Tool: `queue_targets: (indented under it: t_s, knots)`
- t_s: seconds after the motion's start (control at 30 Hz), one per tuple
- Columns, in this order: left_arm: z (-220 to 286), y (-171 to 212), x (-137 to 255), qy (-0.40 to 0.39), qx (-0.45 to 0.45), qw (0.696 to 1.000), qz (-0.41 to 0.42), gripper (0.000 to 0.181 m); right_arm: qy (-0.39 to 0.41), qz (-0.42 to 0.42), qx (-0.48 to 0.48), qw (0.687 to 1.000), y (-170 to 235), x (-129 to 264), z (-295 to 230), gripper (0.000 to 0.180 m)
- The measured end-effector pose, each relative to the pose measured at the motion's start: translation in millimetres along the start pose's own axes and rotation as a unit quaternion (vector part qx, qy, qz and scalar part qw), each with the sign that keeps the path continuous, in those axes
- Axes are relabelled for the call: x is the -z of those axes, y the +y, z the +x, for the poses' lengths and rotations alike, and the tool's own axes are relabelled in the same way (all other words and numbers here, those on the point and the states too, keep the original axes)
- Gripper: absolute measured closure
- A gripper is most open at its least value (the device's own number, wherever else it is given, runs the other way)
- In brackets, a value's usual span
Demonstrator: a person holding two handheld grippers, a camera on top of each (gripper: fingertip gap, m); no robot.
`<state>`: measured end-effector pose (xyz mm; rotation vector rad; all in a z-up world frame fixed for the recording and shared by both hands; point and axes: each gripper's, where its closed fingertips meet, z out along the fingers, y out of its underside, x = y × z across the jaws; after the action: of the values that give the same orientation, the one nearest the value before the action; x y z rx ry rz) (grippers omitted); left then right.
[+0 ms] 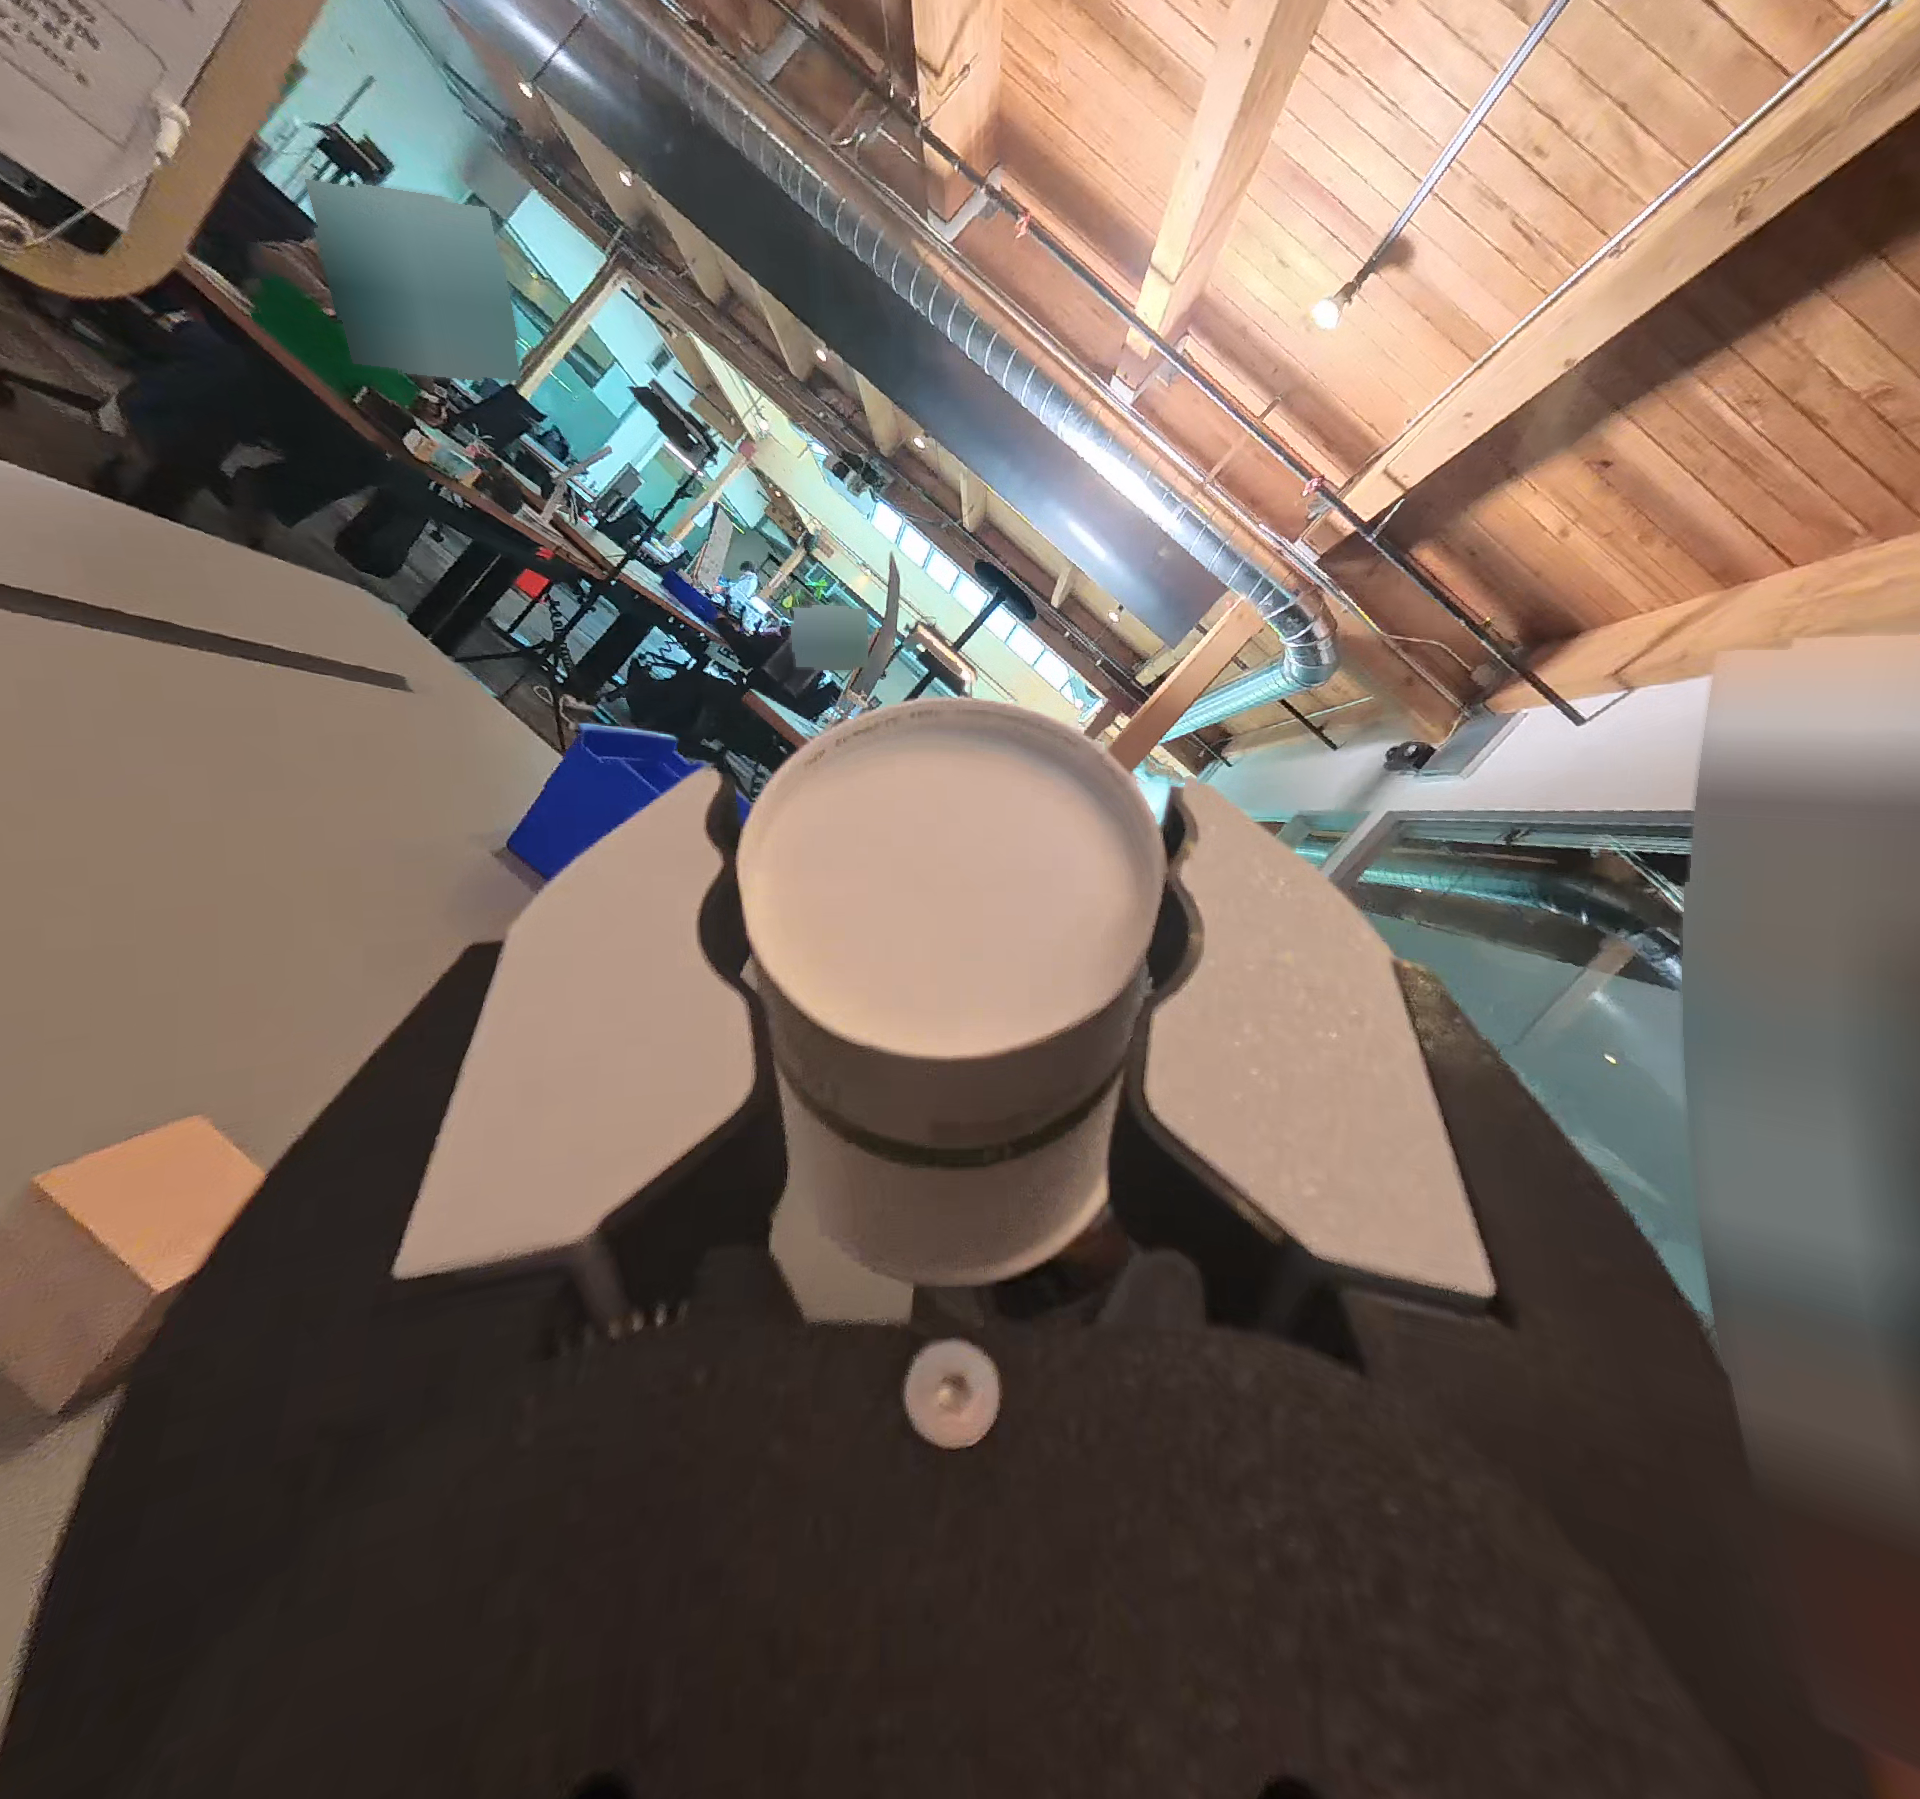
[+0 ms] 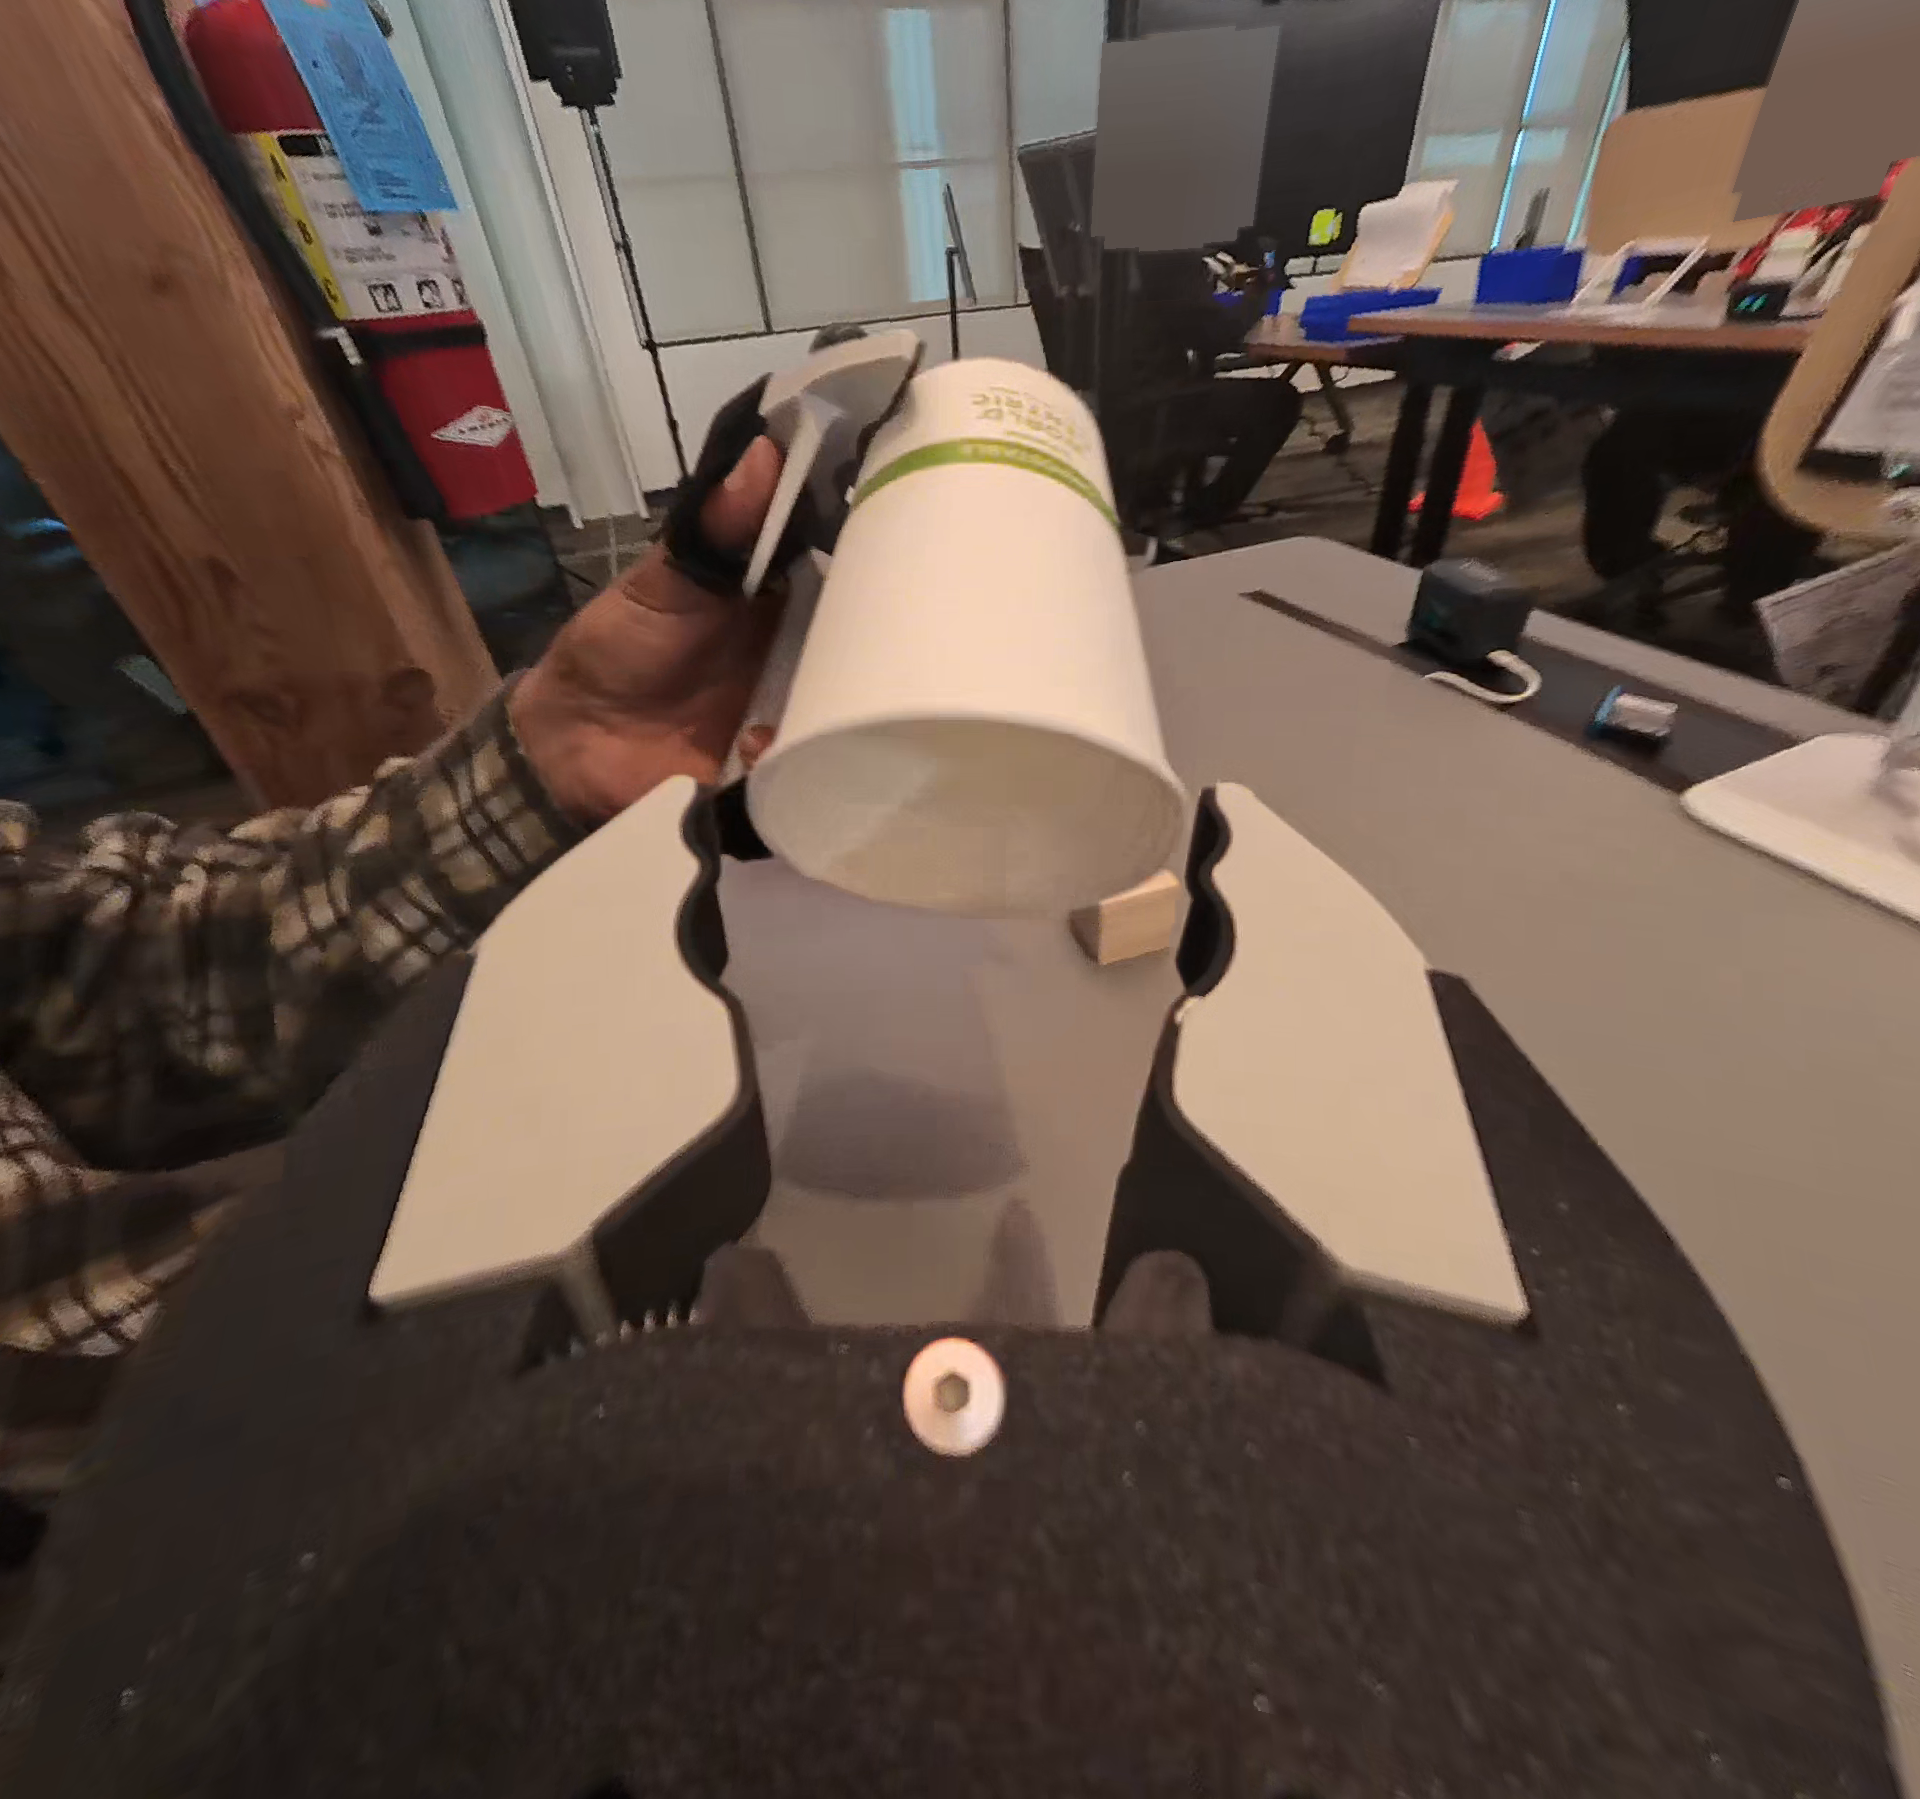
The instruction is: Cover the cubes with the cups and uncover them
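My left gripper [image 1: 951,799] is shut on a white paper cup [image 1: 945,908] with a dark band, its closed base pointing away from the camera toward the ceiling. A wooden cube [image 1: 114,1250] sits on the grey table [image 1: 208,866] at lower left. In the right wrist view the same cup [image 2: 966,606] is tilted above the table, its open mouth facing me, just over a wooden cube [image 2: 1127,918] that it partly hides. A hand in a plaid sleeve [image 2: 623,679] holds the left gripper [image 2: 831,419]. My right gripper [image 2: 951,804] is open and empty, low over the table [image 2: 1455,918].
A black device with a white cable [image 2: 1465,617] and a small blue-grey item [image 2: 1631,715] lie at the table's far right. A white flat object [image 2: 1808,824] sits at the right edge. A wooden post [image 2: 156,347] stands left. A blue bin [image 1: 592,793] lies beyond the table.
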<state>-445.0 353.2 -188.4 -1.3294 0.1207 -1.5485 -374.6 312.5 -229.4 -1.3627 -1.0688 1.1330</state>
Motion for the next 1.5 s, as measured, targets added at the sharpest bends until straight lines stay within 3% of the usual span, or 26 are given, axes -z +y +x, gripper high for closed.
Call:
queue_targets:
  t_s: [0.2,0.47,0.57,0.67,0.7,0.87,1.0,1.07,1.23,1.37,1.5]
  knots:
    - [-7,-7,0,-0.032,-0.049,0.998,0.018,0.106,0.014,0.041,-0.080,0.996,21,2,0,0.092]
    - [3,-1,-7,-0.011,-0.064,0.997,0.040,0.106,-0.046,0.101,-0.124,0.986,7,-14,-18,0.107]
    - [9,5,-10,0.008,-0.067,0.996,0.051,0.106,-0.061,0.126,-0.139,0.980,-3,-14,-17,0.130]
    - [13,14,-12,0.016,-0.092,0.995,0.042,0.105,-0.102,0.144,-0.149,0.973,-14,-4,-21,0.177]
    - [14,18,-12,0.015,-0.101,0.994,0.031,0.105,-0.107,0.131,-0.152,0.974,-15,-1,-19,0.178]
    - [15,18,0,-0.021,-0.157,0.987,-0.006,0.105,-0.099,-0.011,-0.101,0.990,-31,32,-3,0.180]
    - [24,2,15,-0.056,-0.211,0.975,-0.034,0.104,0.019,-0.185,0.014,0.982,-51,86,46,0.180]
    - [30,-5,21,-0.072,-0.241,0.967,-0.051,0.103,0.070,-0.292,0.066,0.952,-54,118,68,0.180]
    - [41,-9,33,-0.106,-0.297,0.944,-0.098,0.103,0.129,-0.529,0.107,0.832,-28,186,92,0.179]
    - [51,-6,41,-0.094,-0.305,0.943,-0.100,0.104,0.110,-0.625,0.101,0.766,2,206,87,0.179]
    - [56,-3,45,-0.090,-0.312,0.939,-0.118,0.104,0.088,-0.668,0.093,0.733,26,205,82,0.179]
